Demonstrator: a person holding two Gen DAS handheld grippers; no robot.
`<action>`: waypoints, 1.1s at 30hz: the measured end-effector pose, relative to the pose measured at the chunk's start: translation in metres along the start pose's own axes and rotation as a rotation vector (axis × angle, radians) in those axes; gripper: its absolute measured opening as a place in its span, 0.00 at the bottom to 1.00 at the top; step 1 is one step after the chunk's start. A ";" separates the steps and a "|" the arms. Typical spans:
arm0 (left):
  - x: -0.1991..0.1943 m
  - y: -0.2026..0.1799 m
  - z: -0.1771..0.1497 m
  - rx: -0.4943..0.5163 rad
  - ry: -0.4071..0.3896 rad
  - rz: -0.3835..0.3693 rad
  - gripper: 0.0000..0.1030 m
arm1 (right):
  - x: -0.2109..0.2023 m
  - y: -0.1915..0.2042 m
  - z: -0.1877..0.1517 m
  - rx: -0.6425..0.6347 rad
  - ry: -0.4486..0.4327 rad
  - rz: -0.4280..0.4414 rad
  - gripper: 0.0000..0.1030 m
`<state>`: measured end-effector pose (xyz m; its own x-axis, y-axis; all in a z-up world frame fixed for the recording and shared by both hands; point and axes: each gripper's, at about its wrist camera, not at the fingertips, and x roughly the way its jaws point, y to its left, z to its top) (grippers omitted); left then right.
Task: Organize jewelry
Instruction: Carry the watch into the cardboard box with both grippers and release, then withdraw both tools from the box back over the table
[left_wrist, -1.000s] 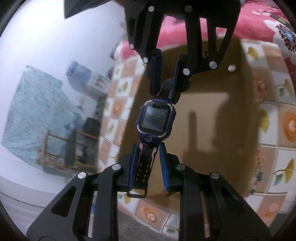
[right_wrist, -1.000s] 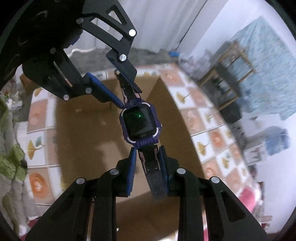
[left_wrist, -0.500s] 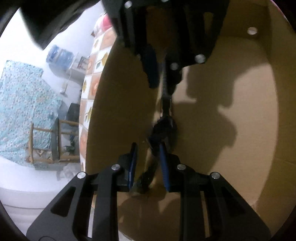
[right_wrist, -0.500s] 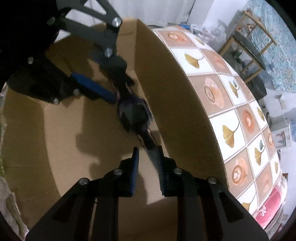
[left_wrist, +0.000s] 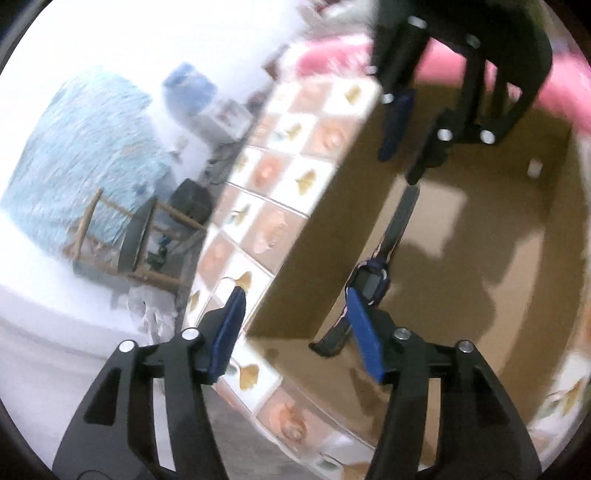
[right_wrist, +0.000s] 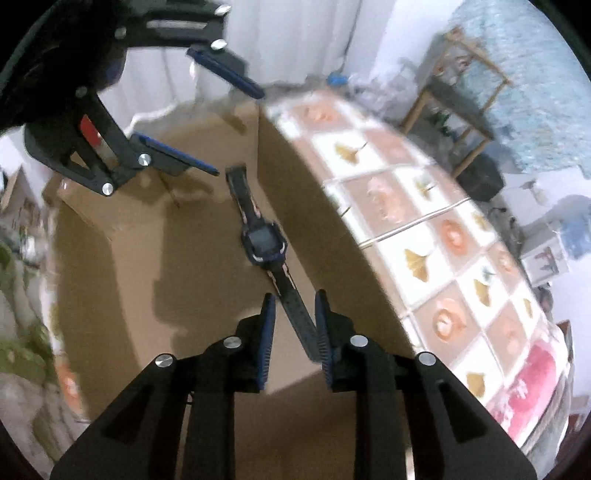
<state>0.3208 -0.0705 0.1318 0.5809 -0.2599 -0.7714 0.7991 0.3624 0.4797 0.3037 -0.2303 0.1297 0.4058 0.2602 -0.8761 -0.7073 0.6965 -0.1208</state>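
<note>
- Left wrist view: the left gripper (left_wrist: 291, 332) stands released, its jaws spread wide and just opened further, with nothing pressed between the blue pads (left_wrist: 364, 338).
- The watch (left_wrist: 369, 284) lies inside the cardboard box (left_wrist: 295, 266), on the floor close along the box's left wall, partly hidden behind the right pad.
- One jaw sits outside the box wall, over the box's patterned outer face (left_wrist: 273, 177).
- The right gripper (left_wrist: 406, 147) hangs at the box's far end, above the far tip of the watch strap.
- Right wrist view: the right gripper (right_wrist: 293, 332) has its jaws slightly parted, having just opened a little. The near strap (right_wrist: 299, 314) of the watch (right_wrist: 264, 242) runs between the pads, close to the right one; contact cannot be judged.
- The watch lies flat on the box (right_wrist: 122, 258) floor, face up, beside the wall nearest the patterned face.
- The left gripper (right_wrist: 236, 125) is above the box's far end, jaws wide apart, clear of the strap.
</note>
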 end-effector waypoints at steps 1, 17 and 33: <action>-0.014 0.001 -0.003 -0.035 -0.015 0.005 0.62 | -0.015 0.002 -0.003 0.020 -0.032 -0.011 0.34; -0.066 -0.158 -0.159 -0.856 0.083 -0.111 0.87 | 0.009 0.197 -0.166 0.738 -0.028 -0.023 0.67; -0.036 -0.194 -0.164 -0.861 0.129 -0.057 0.93 | 0.042 0.202 -0.157 0.765 0.064 -0.253 0.94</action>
<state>0.1200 0.0156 -0.0022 0.4801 -0.2136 -0.8508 0.4009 0.9161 -0.0038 0.0864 -0.1837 -0.0050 0.4505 0.0107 -0.8927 0.0032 0.9999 0.0136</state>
